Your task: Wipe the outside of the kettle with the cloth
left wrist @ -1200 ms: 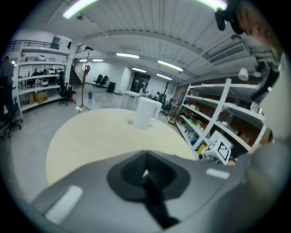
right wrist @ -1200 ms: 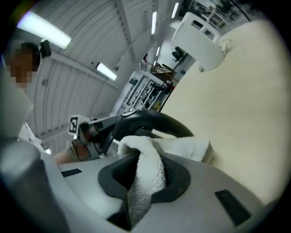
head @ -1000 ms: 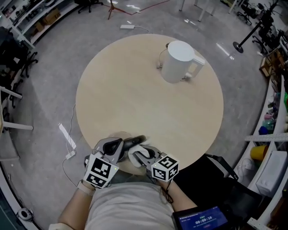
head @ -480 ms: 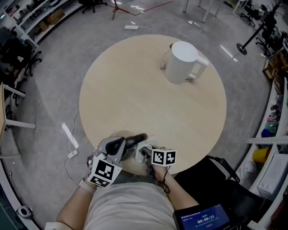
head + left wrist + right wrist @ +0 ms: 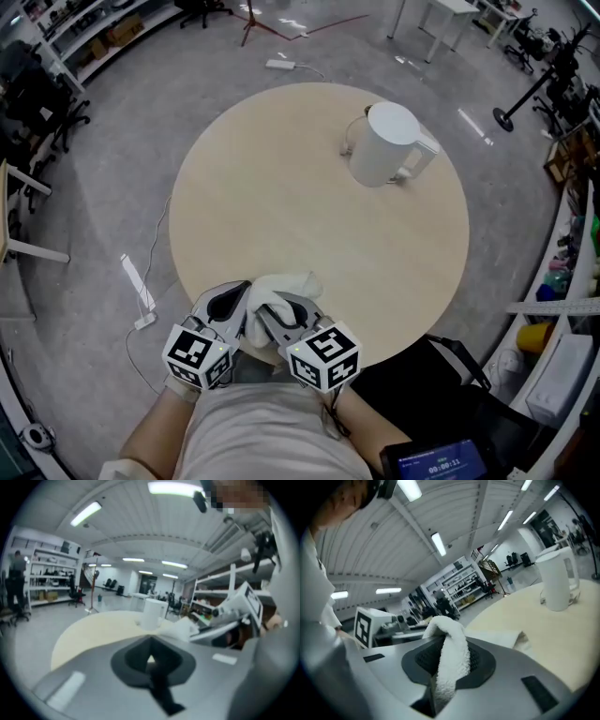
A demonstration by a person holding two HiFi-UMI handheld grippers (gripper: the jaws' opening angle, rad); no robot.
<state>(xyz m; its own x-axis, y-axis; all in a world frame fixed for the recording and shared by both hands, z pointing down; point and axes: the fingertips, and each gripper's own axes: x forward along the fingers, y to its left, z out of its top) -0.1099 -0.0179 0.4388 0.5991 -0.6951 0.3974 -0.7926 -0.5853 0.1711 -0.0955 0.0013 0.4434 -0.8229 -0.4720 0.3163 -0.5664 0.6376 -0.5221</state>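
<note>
The white terry cloth [image 5: 284, 289] is now lifted, clamped in the right gripper [image 5: 274, 317]; the left gripper [image 5: 238, 302] is closed and empty. Wiping the white plastic kettle [image 5: 384, 145] can probably begin.

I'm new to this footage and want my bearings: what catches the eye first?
A white kettle stands on the far right part of the round table. At the near edge, the right gripper has its jaws shut on a white cloth, with the left gripper shut and empty beside it.
</note>
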